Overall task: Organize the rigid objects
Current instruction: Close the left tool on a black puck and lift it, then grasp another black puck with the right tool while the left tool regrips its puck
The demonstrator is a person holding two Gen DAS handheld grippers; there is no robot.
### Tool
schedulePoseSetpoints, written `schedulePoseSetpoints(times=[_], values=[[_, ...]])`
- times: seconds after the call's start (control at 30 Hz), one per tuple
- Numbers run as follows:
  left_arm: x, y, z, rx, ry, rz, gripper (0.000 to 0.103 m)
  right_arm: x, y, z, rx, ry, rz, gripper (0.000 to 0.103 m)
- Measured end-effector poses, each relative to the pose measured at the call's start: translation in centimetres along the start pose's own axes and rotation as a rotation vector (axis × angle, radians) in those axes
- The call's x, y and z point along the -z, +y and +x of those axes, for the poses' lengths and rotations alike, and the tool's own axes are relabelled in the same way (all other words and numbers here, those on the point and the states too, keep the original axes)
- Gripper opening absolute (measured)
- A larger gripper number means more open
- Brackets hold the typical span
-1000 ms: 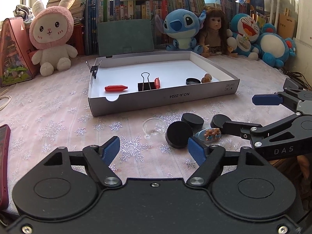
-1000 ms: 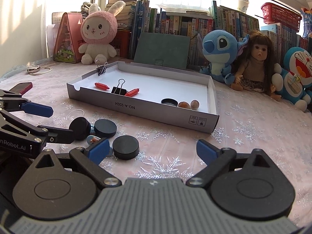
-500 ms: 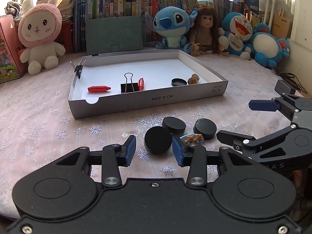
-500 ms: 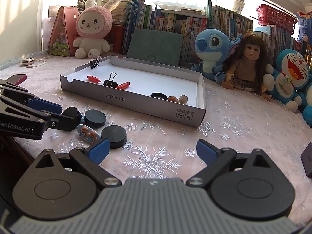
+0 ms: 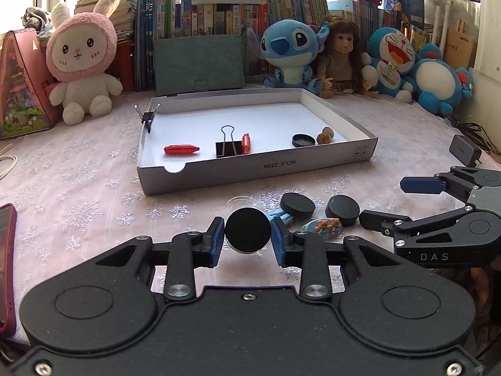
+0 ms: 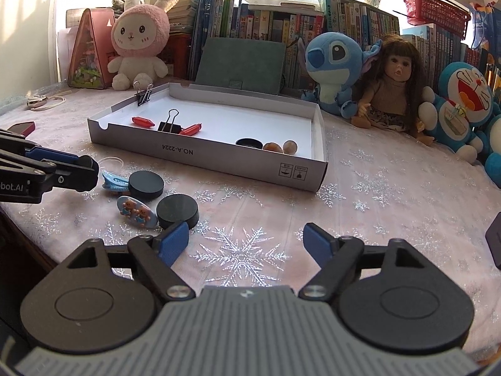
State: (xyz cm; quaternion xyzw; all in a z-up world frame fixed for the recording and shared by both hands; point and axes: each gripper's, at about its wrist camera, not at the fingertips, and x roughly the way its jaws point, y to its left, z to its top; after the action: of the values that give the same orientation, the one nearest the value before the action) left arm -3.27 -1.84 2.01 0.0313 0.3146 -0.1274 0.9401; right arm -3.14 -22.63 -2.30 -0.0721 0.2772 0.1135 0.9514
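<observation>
- The left gripper (image 5: 247, 237) is closing on a black disc (image 5: 247, 233) held upright by its rim, near the table's front edge; pads appear to touch it.
- Risk: the round rim could pivot or slip out between the pads on the way to the white tray (image 5: 256, 169).
- The right gripper (image 6: 246, 244) is closing with nothing between its jaws; it may nudge the nearest loose disc (image 6: 177, 211).

White cardboard tray (image 5: 256, 169): "NO.A-2224" printed upside down on front wall, seen in both views. Two small square handling symbols printed at same wall's right end (image 6: 292, 170), too small to be read. Right gripper (image 5: 433, 256): "DAS" read on body in left wrist view. Left gripper (image 6: 12, 187): "bot.AI" read, start cut off by frame edge. Book spines (image 6: 313, 25): lettering illegible.
</observation>
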Motion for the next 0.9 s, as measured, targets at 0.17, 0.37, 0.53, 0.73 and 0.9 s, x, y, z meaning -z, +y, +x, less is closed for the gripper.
schedulePoseSetpoints(times=[0.17,0.37,0.53,0.73,0.9], values=[[0.9,1.4,-0.5,-0.103,-0.027,-0.015,0.030,-0.1,0.8,0.3,-0.030,-0.004,0.007,0.072],[2.3,1.8,0.2,-0.189,-0.042,-0.025,0.031,-0.1,1.8,0.9,-0.039,-0.039,0.072,0.051],[2.5,2.0,0.5,-0.188,-0.056,-0.053,0.031,-0.3,2.4,0.8,-0.069,-0.062,0.079,0.051],[2.8,2.1,0.8,-0.217,-0.070,-0.061,0.043,-0.8,3.1,1.4,-0.078,-0.061,0.057,0.052],[3.4,1.5,0.9,-0.281,-0.105,0.011,0.062,-1.0,3.8,1.9,-0.063,-0.074,0.028,0.063]])
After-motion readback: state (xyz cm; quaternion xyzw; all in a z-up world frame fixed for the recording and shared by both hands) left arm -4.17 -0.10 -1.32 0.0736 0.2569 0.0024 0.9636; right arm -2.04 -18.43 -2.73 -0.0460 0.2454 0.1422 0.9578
